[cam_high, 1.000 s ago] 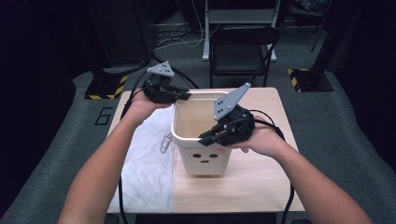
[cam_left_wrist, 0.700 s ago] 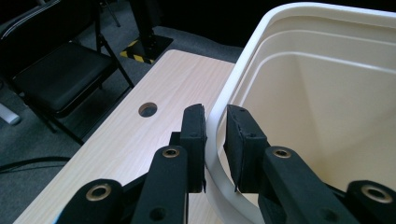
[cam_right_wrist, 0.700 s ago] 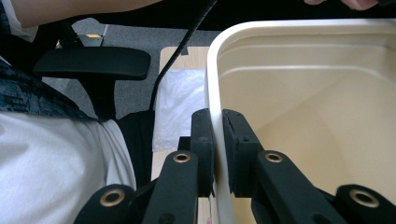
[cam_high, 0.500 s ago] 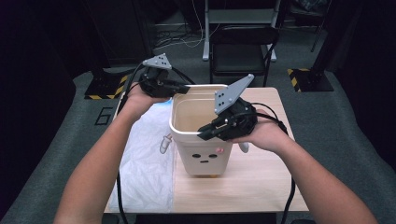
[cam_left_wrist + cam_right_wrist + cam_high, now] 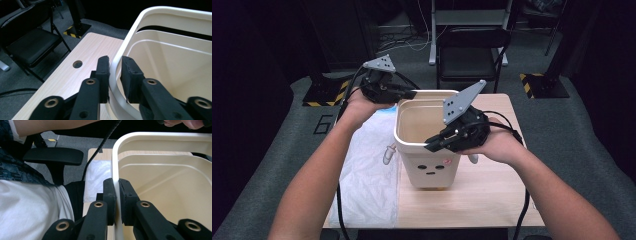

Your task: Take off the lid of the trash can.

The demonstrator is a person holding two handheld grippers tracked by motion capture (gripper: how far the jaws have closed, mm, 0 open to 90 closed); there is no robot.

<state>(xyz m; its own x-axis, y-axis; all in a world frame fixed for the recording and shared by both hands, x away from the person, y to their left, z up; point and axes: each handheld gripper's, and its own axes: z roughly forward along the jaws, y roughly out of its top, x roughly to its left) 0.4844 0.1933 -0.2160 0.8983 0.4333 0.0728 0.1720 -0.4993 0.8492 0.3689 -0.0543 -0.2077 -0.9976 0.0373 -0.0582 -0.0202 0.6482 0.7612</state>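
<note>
Cream bin [image 5: 428, 150] rim | right hand-held gripper [image 5: 117, 185] clamped; left hand-held gripper [image 5: 115, 65] straddling (gapped)

a pale wood-grain worktop [image 5: 492, 200] stands on grey carpet floor [image 5: 577, 135] in a dim room whose edges fall into near-black. the worktop has a round cable hole [image 5: 77, 64] near one side. behind it, a black folding chair [image 5: 472, 55] faces the worktop, and farther back are the pale legs of a metal rack [image 5: 467, 20] with loose white cables on the floor beside it. dark stand bases edged with yellow-and-black hazard tape [image 5: 539, 85] sit on the carpet at the left and right. a pale mark like the figure 6 [image 5: 323, 123] lies on the floor at the left.
</note>
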